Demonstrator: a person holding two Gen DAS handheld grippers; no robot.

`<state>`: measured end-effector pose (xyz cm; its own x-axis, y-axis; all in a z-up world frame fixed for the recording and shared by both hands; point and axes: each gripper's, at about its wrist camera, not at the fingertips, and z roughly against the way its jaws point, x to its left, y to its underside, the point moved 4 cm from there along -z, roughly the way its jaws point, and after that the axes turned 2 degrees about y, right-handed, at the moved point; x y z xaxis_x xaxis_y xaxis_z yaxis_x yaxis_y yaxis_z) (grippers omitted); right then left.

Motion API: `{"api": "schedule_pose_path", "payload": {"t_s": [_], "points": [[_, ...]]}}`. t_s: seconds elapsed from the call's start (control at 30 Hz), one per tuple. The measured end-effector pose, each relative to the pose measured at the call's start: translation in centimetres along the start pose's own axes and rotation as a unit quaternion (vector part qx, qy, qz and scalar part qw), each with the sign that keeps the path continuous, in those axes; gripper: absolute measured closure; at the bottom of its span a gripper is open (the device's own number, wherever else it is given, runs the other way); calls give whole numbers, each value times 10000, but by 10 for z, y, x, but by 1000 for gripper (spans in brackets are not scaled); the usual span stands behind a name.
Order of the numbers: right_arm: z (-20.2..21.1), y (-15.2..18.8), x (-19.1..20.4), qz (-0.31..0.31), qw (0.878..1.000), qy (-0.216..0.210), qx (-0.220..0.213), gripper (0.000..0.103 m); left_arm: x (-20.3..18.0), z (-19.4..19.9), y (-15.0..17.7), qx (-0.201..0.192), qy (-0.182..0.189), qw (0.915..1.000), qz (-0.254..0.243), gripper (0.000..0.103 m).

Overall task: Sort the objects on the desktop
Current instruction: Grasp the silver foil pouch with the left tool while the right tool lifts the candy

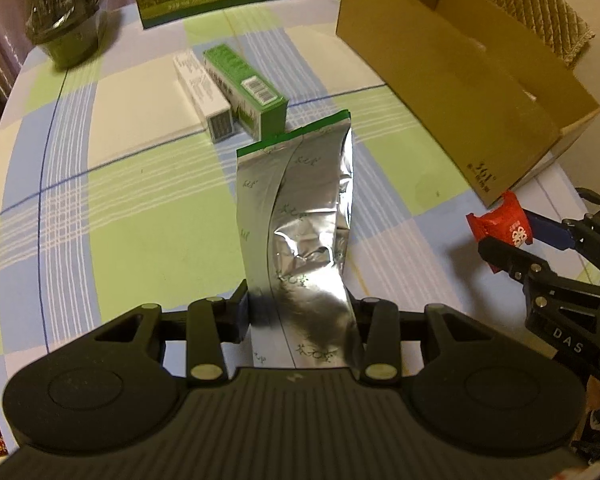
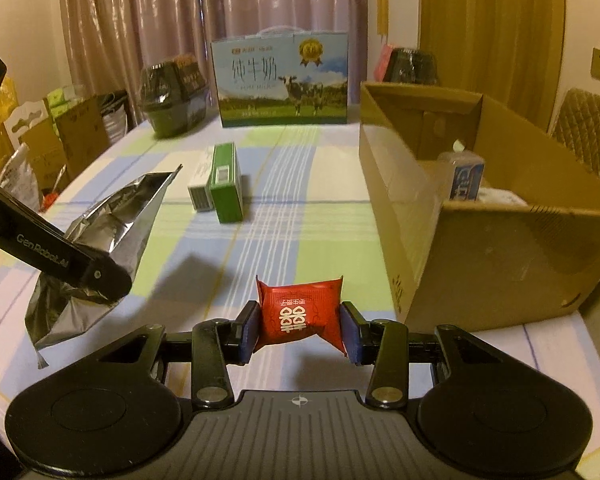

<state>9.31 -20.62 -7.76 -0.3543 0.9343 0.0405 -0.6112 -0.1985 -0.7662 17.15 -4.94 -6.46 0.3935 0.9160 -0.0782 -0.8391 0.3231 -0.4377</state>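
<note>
At the far left of the bench (image 2: 300,216), which wears a checked cloth of green, blue and cream, sits a dark dome-lidded plastic tub (image 2: 172,96), its contents too dim to make out. Nearer me the left gripper (image 1: 300,312) has its fingers (image 1: 242,312) clenched on the lower part of a crinkled silver foil pouch with a green top edge (image 1: 300,208), which stands up out of the grip, clear of the cloth; from the right wrist view the same pouch (image 2: 112,220) hangs tilted, its open mouth pointing toward the middle of the bench.

Beyond it, two small cartons lie side by side and touching: a long white carton (image 1: 202,92) on the left and a green carton with a barcode label (image 1: 244,84) on the right. Behind them, at the back edge before the curtains, stands a large blue-and-green milk carton printed with a cow (image 2: 282,80).

In the middle foreground the right gripper (image 2: 300,328) has its blue-padded fingers (image 2: 249,330) grasping a small red sweet wrapper with white characters (image 2: 298,314) by its two sides, held above the cloth.

To the right stands an open brown cardboard box (image 2: 480,264), near the red wrapper but apart from it. Inside, against the far wall, a clear bottle with a blue label (image 2: 464,178) stands upright, possibly beside something pale.
</note>
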Motion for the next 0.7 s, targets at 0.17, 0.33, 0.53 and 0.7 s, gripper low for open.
{"api": "schedule_pose_path", "payload": {"t_s": [0.17, 0.33, 0.53, 0.7], "points": [[15, -10, -4, -52, 9998, 18, -181, 63, -12, 16, -8, -141, 8, 9999, -79, 68], [29, -19, -12, -115, 9993, 59, -340, 63, -26, 29, -15, -263, 42, 9996, -118, 68], [43, -28, -22, -187, 9984, 115, -523, 63, -46, 41, -24, -383, 120, 9990, -212, 68], [53, -38, -35, -267, 9971, 201, -688, 63, -63, 49, -34, -484, 235, 9982, -252, 68]]}}
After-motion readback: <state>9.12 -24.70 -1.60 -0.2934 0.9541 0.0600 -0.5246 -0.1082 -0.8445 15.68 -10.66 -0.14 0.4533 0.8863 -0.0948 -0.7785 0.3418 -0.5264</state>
